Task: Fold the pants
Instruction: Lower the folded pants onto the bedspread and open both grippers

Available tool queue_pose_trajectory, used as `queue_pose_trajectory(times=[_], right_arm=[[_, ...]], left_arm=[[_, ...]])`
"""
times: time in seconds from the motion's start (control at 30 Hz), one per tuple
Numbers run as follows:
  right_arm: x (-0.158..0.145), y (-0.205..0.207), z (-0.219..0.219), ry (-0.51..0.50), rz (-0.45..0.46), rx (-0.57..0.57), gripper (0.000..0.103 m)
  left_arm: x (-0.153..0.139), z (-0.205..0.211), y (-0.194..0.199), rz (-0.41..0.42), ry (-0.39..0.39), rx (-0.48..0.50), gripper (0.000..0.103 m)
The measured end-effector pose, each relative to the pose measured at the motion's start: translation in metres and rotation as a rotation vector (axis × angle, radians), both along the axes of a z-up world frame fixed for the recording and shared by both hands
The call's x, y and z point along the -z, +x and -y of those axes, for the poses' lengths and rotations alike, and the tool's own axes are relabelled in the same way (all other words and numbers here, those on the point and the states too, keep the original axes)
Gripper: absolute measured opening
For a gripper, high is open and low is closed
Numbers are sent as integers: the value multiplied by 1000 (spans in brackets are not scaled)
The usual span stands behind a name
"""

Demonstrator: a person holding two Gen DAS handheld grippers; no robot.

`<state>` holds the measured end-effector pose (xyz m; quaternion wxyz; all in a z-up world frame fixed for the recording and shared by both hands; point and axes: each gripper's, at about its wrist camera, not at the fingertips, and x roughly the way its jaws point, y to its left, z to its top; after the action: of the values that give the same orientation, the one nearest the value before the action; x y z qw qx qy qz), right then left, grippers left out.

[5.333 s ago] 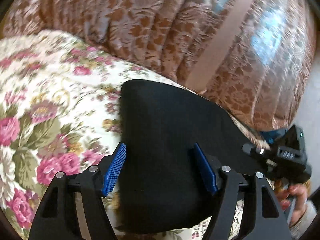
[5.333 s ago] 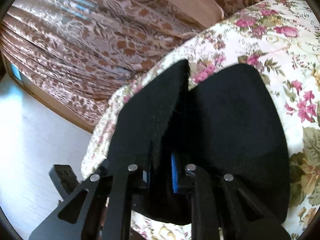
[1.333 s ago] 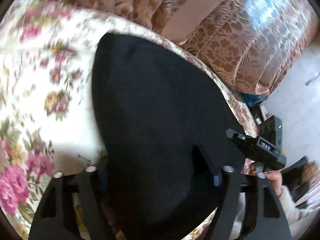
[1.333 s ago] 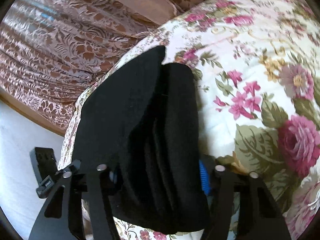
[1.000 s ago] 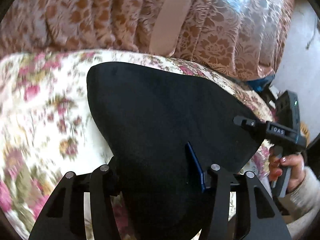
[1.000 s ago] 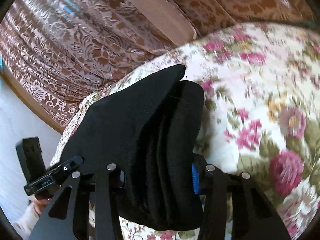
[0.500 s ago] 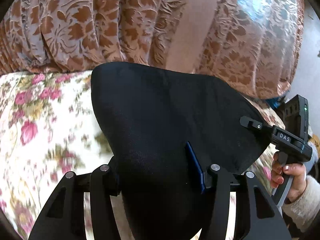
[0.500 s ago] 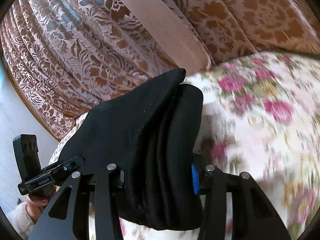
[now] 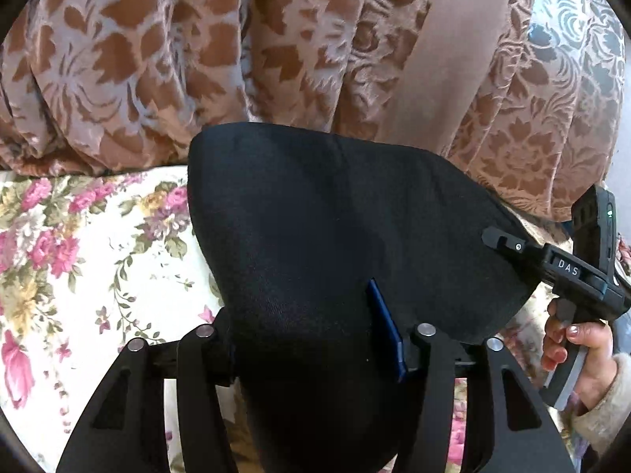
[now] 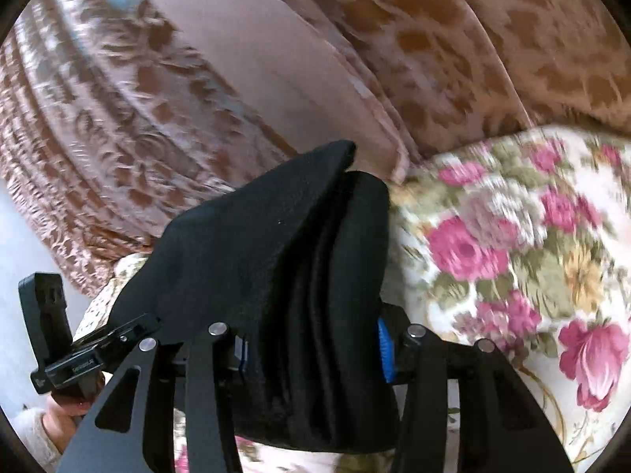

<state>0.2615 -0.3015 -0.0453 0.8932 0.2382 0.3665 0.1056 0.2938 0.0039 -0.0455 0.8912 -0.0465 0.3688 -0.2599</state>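
Note:
The black pants are folded into a thick pad held over the floral bedspread. My left gripper holds the pad's near edge; its jaws are opening, and the blue pad still touches the cloth. In the right wrist view the stacked layers of the pants fill my right gripper. Its jaws are opening too, with both blue pads against the fabric. Each view shows the other gripper at the pad's far edge: the right one, the left one.
A brown patterned curtain hangs close behind the bed and fills the top of both views. A person's hand holds the right gripper's handle. The bedspread stretches to the right of the pants.
Both grippers have carried the folded pants across the bed toward the curtain, which now looms larger. The jaws of each stand slightly wider than half a second ago.

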Motion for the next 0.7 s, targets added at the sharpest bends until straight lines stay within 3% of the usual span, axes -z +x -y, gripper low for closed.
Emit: queue_pose_trajectory(times=[0.1, 0.17, 0.33, 0.4, 0.53, 0.7], right_arm=[[13, -6, 6, -2, 10, 18, 64], [17, -7, 9, 20, 2, 31, 69], [7, -12, 5, -47, -9, 67, 79], [2, -19, 3, -58, -8, 76, 80], [-12, -45, -11, -126, -6, 90, 88], [-29, -91, -44, -230, 38, 72, 97]], left_arm=[[13, -13, -2, -2, -58, -1, 63], [17, -17, -7, 20, -63, -3, 65], [9, -9, -23, 90, 20, -71, 72], [4, -10, -31, 115, 47, -117, 87], [-1, -12, -54, 121, 69, -150, 89], [-7, -8, -92, 187, 157, -250, 100]])
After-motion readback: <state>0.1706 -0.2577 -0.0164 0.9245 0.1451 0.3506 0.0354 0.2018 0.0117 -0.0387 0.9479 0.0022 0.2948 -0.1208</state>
